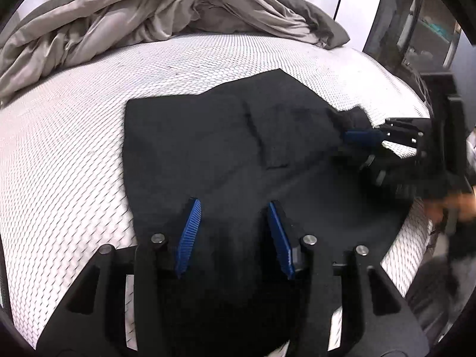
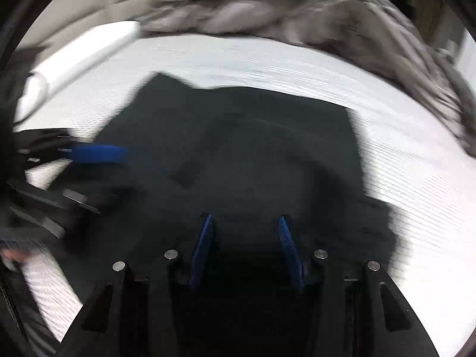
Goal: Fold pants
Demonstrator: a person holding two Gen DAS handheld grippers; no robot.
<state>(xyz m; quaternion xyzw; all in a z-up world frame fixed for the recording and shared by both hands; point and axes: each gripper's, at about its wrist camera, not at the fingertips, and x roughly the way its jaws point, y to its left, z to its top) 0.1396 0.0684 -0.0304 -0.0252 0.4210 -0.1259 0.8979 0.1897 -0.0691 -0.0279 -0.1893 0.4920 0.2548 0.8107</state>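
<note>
Black pants (image 1: 226, 148) under open left tongs (image 1: 233, 208)

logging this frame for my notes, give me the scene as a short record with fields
garment: black pants, lying spread on the mattress
surface: white honeycomb-textured mattress
background: crumpled grey duvet at the far end of the bed
left claw: open, over the near part of the pants
right claw: open in its own view, over the pants; image motion-blurred
fold state: partly folded, exact layering unclear
</note>
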